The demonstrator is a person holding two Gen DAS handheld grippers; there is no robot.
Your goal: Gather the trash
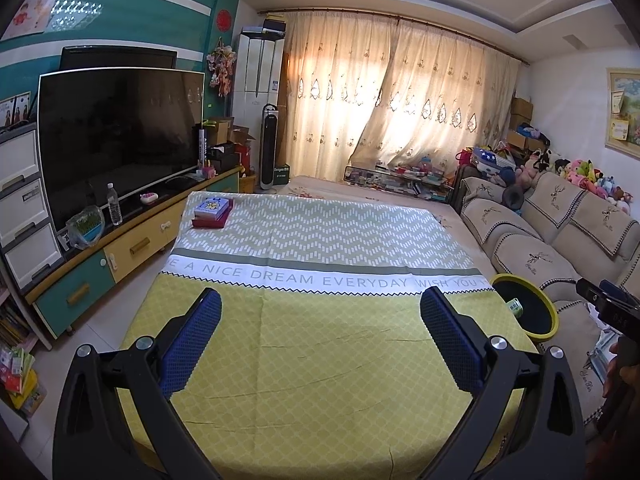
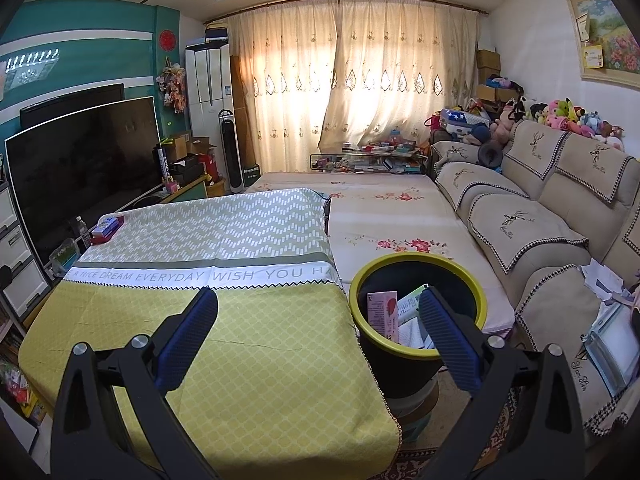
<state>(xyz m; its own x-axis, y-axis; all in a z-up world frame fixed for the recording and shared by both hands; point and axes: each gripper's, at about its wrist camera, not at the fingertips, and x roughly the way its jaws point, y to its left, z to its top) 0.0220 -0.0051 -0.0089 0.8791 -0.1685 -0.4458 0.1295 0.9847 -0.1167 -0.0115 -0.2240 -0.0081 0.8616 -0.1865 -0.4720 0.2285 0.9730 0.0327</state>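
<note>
A black bin with a yellow rim [image 2: 420,350] stands at the right edge of the cloth-covered table [image 2: 248,320]. Inside it lie a pink carton [image 2: 383,312], a green-white packet [image 2: 408,303] and white paper. In the left wrist view the bin [image 1: 534,334] shows at the table's right side with a green packet [image 1: 514,307] in it. My left gripper [image 1: 320,312] hangs open over the yellow part of the cloth, holding nothing. My right gripper [image 2: 318,312] is open too, its right finger over the bin's mouth. The right gripper's body [image 1: 612,304] shows at the left view's right edge.
A stack of small boxes [image 1: 213,211] sits at the table's far left corner. A TV [image 1: 120,136] on a low cabinet with a water bottle [image 1: 114,204] lines the left wall. A beige sofa [image 2: 540,240] with papers [image 2: 612,344] runs along the right.
</note>
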